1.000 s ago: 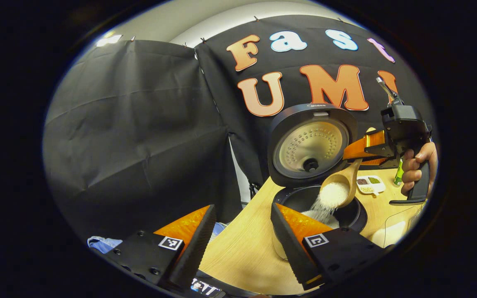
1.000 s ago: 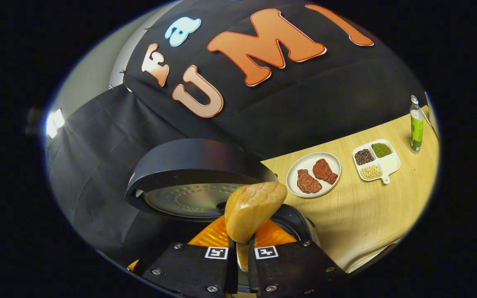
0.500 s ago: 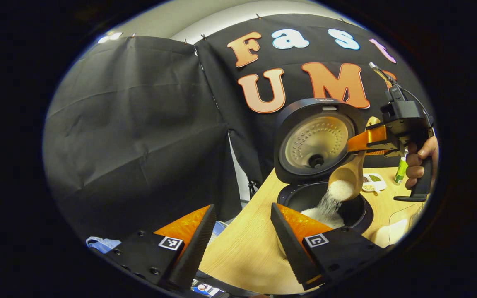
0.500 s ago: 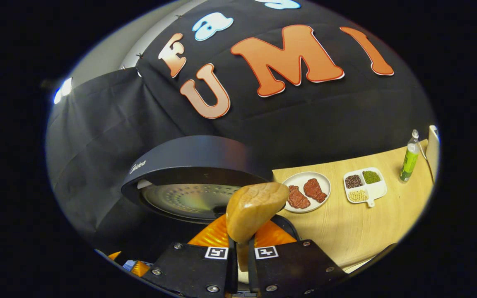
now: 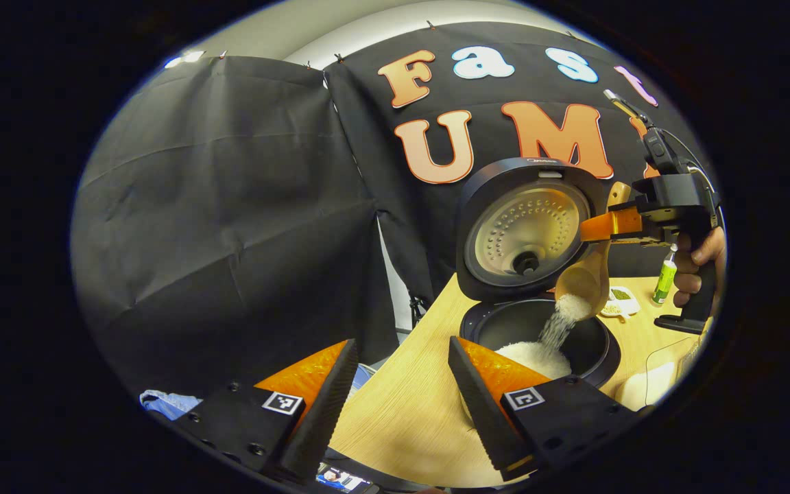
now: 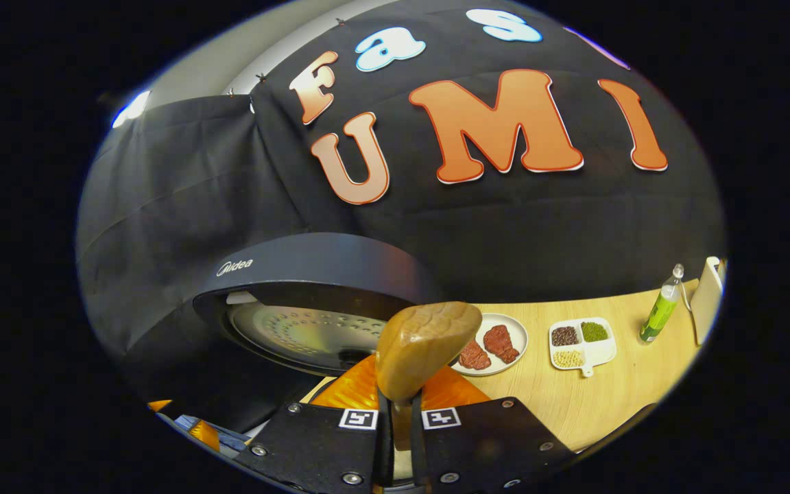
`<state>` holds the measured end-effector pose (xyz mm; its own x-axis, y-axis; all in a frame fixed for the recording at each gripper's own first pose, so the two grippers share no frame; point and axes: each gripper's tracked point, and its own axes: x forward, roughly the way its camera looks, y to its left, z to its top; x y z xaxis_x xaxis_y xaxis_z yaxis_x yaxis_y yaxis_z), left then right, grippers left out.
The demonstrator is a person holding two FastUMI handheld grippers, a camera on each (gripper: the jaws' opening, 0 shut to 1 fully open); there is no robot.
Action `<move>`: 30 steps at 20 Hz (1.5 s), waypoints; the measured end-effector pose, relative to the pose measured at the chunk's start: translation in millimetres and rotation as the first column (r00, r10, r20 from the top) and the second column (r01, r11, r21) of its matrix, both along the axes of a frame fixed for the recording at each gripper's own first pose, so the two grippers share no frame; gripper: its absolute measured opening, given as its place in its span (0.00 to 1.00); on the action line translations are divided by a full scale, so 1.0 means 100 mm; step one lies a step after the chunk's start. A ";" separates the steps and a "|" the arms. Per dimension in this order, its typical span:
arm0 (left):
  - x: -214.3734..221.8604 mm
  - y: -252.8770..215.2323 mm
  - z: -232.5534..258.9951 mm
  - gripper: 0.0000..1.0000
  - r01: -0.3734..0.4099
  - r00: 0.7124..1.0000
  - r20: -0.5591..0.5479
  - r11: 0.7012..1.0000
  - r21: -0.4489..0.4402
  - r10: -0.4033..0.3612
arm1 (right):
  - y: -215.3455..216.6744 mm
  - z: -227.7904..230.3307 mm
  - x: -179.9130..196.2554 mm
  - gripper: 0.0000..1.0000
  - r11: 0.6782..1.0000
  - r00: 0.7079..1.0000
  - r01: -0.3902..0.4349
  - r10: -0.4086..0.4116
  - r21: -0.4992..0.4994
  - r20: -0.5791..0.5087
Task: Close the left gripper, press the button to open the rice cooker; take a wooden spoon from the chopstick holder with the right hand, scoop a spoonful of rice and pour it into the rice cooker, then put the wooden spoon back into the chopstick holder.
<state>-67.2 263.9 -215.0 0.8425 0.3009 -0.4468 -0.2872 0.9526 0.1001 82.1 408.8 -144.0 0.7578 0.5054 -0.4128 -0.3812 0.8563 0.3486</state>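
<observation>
The black rice cooker stands open on the table, its lid point(image 5: 529, 230) upright and its inner pot point(image 5: 590, 343) holding a heap of white rice point(image 5: 532, 355). Above the pot, the wooden spoon point(image 5: 583, 278) is tilted steeply, bowl down, and rice streams from it into the pot. My right gripper point(image 5: 614, 226), held by a hand point(image 5: 700, 257), is shut on the spoon's handle. In the right gripper view the spoon's rounded handle end point(image 6: 426, 346) sticks up between my right gripper point(image 6: 400, 406) fingers, in front of the lid point(image 6: 313, 274). My left gripper point(image 5: 402, 343) hangs open left of the cooker, holding nothing.
Behind the cooker on the wooden table point(image 6: 614, 398) are a white plate point(image 6: 515, 328) with two pieces of meat, a divided dish point(image 6: 583, 341) of beans and a green bottle point(image 6: 659, 315). A blue cloth point(image 5: 162, 401) lies low at the left.
The right gripper has risen and tipped the spoon steeper. Rice keeps pouring and the heap in the pot has grown. The left gripper has barely moved.
</observation>
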 end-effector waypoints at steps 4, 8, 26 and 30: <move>0.02 0.00 0.01 0.91 -0.002 1.000 0.004 1.000 -0.002 0.002 | 0.01 0.04 0.00 0.10 0.998 0.996 -0.028 0.033 -0.065 0.079; 0.02 -0.02 0.01 0.83 0.000 1.000 0.006 1.000 0.003 0.000 | 0.07 0.06 -0.07 0.09 0.994 0.991 -0.066 0.076 -0.092 0.109; 0.01 -0.10 0.02 0.91 0.007 1.000 -0.004 1.000 0.012 -0.007 | 0.40 0.47 -0.55 0.09 0.935 0.879 -0.257 0.331 -0.243 0.345; 0.00 -0.14 0.04 0.83 0.007 1.000 -0.003 1.000 0.018 -0.007 | 0.29 0.59 -0.55 0.09 0.927 0.846 -0.224 0.338 -0.300 0.412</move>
